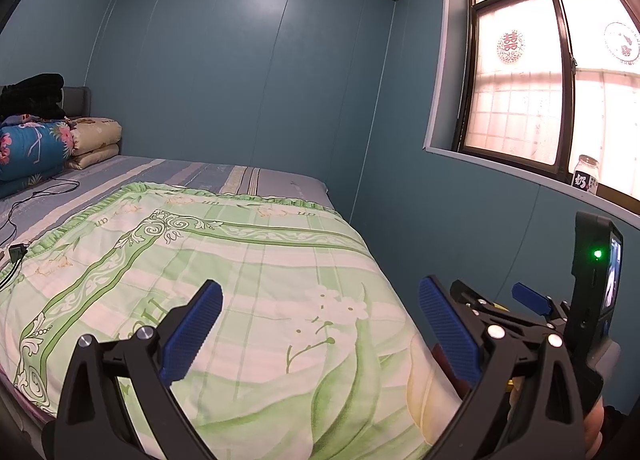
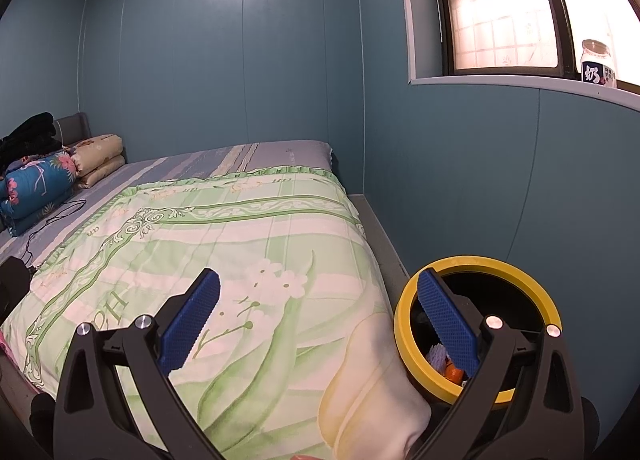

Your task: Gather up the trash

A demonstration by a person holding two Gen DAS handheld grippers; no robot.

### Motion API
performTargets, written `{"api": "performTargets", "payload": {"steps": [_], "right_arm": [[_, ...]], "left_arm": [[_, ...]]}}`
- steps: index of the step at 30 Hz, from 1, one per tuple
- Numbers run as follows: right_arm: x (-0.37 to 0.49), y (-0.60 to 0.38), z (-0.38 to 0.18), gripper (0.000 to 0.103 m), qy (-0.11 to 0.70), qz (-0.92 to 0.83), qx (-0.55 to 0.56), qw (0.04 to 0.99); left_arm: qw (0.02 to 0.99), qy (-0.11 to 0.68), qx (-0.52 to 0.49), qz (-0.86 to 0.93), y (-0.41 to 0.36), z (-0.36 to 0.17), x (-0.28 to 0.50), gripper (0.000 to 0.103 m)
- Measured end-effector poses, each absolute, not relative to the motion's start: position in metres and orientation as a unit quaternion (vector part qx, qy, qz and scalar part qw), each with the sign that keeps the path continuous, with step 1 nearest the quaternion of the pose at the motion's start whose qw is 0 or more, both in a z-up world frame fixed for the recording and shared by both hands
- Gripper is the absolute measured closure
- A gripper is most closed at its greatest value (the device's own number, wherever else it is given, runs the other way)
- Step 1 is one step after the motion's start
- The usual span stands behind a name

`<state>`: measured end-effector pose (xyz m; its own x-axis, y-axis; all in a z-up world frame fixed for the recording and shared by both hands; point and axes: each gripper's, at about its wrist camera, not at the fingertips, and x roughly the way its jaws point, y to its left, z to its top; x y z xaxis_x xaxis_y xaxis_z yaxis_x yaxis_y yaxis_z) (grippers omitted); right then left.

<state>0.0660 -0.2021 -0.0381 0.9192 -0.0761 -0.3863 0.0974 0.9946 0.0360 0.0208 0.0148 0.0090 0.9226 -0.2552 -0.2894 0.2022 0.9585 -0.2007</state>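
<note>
The left tongs [image 1: 320, 330] hang wide open over the near end of the bed [image 1: 276, 175], with nothing between their blue pads. The right tongs [image 2: 318, 324] are just as wide open and empty, held over the bed's near right corner. In the left wrist view the right tongs [image 1: 534, 302] also show at the right edge, with a green light lit on their black body.

A green flowered quilt [image 2: 240, 244] covers the near part of the bed. At the far left corner lie a rolled blue flowered blanket [image 2: 38, 185], a folded tan one [image 2: 100, 157] and some dark clothing [image 2: 28, 133]. A black cable [image 1: 36, 189] trails across the striped sheet near the left edge.

A trash bin [image 2: 404, 320] with a yellow rim stands on the floor, touching the quilt at the bed's near right corner. Inside it lie bits of trash [image 2: 448, 368], one orange, one pale. On the windowsill [image 2: 480, 81] stands a jar [image 2: 598, 63] with a dark label.
</note>
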Motion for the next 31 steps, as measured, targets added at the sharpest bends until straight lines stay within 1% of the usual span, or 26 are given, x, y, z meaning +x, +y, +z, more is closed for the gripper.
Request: {"api": "performTargets", "payload": {"steps": [31], "right_arm": [[0.0708,-0.2054,-0.0475,0.008,0.216,-0.038,0.031,0.975]], "left_arm": [[0.972,0.178,-0.09,-0.126,0.0153,0.0008,0.0272,0.008]]}}
